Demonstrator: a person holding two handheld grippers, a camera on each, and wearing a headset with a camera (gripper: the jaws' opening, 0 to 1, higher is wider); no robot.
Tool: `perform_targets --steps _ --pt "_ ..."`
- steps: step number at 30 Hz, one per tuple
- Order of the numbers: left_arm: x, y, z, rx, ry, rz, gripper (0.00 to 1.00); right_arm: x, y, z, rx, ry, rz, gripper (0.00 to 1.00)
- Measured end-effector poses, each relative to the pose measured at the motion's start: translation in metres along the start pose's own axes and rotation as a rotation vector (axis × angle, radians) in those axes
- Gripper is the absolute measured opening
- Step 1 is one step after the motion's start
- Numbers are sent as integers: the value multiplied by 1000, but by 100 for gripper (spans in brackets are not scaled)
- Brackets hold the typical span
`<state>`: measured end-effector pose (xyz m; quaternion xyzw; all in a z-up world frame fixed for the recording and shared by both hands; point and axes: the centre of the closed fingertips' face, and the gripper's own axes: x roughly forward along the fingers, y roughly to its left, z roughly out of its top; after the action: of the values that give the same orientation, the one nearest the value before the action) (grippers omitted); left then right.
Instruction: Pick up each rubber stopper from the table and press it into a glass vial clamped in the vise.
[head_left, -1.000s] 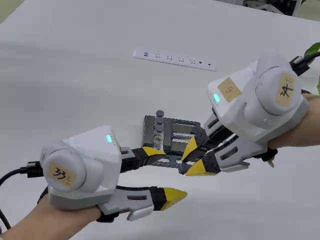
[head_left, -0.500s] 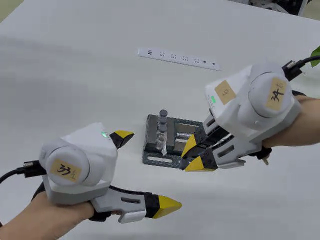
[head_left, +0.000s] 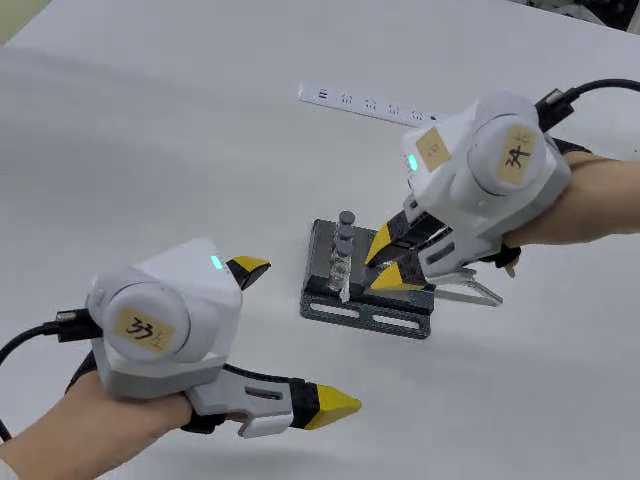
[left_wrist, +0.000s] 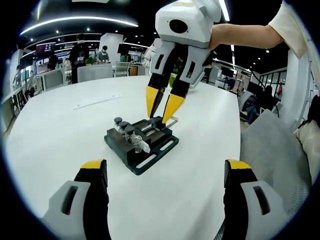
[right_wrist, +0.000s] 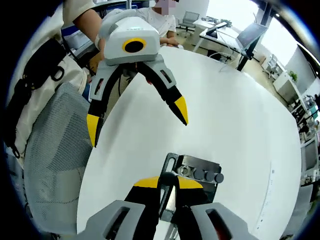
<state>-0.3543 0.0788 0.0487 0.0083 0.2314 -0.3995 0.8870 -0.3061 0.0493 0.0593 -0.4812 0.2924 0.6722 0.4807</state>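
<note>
A dark metal vise (head_left: 366, 308) (left_wrist: 150, 150) (right_wrist: 199, 164) sits mid-table and clamps a short row of clear glass vials (head_left: 341, 268) (left_wrist: 140, 145). Dark grey rubber stoppers (head_left: 346, 219) (left_wrist: 121, 123) (right_wrist: 207, 175) cap vials in the row. My right gripper (head_left: 388, 264) (right_wrist: 162, 187) hovers over the vise just right of the vials, jaws nearly together with nothing seen between them. In the left gripper view it hangs above the vise, right gripper (left_wrist: 161, 106). My left gripper (head_left: 292, 337) (left_wrist: 165, 172) stands wide open, a short way left of the vise and nearer me, holding nothing.
A white power strip (head_left: 368, 104) (left_wrist: 97, 102) lies at the far side of the white table (head_left: 150, 150). The vise's metal handle (head_left: 470, 293) sticks out to its right. A person's arm, a mesh chair and office desks appear in the gripper views.
My left gripper has drawn back from the vise toward me, still open. The right gripper has shifted from the vise's near right corner to over it beside the vials. The head camera moved.
</note>
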Motion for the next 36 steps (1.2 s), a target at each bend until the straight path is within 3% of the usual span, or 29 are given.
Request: perform_targets --steps 13,36 --pt "-3 7 -4 -25 -6 9 97 18 -24 -4 -29 51 3 6" --pt "-8 7 -14 -54 2 12 98 33 -27 -4 -48 95 39 6"
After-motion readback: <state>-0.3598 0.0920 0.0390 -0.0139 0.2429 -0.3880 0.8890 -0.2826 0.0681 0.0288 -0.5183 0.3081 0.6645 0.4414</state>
